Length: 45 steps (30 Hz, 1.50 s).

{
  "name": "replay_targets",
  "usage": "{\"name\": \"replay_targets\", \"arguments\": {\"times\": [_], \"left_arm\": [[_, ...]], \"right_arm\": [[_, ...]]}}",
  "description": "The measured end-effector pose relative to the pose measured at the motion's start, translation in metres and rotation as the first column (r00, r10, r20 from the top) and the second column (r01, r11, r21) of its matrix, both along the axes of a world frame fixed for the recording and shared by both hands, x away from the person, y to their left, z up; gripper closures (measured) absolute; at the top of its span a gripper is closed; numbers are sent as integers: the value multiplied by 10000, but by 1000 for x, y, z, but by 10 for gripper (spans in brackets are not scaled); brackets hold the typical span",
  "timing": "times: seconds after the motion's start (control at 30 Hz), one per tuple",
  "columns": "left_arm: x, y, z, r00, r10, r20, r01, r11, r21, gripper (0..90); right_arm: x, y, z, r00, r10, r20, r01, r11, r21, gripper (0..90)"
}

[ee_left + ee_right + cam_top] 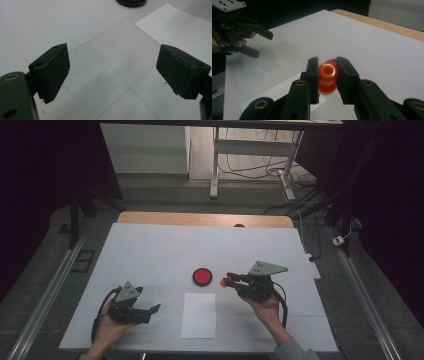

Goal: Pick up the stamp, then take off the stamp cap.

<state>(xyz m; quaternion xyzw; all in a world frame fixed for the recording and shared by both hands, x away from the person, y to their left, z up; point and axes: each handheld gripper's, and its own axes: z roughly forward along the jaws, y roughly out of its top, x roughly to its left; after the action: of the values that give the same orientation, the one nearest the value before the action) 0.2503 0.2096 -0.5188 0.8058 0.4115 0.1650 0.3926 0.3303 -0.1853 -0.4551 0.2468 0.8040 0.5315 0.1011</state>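
Jaws of the right gripper (pixel 327 75) clamp an orange ring (pixel 327 72) above the table's (pixel 150 250) middle, just right of the red disc (pixel 202 276), likely to carry it there. Left gripper (pixel 150 311) rests near the front-left edge, jaws apart, clear of the paper (pixel 199 315).

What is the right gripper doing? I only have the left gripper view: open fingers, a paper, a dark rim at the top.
Observer: The right gripper is shut on a small orange piece with a hole in its top.
Operator: And that dark rim?
Observer: It belongs to a round black dish with a red centre, lying beyond the paper. In the high view the piece is held just right of the dish.
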Motion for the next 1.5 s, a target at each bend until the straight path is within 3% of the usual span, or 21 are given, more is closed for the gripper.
{"name": "replay_targets", "arguments": {"times": [0.83,1.5], "left_arm": [[-2,0,0,10000,20,93,-20,10000,6,126],[-6,1,4,9998,78,207,-73,9997,-230,136]], "right_arm": [[-4,50,-7,9922,1227,-213,-1228,9924,-25,727],[-5,46,-5,9926,1212,-111,-1212,9926,-20,727]]}}
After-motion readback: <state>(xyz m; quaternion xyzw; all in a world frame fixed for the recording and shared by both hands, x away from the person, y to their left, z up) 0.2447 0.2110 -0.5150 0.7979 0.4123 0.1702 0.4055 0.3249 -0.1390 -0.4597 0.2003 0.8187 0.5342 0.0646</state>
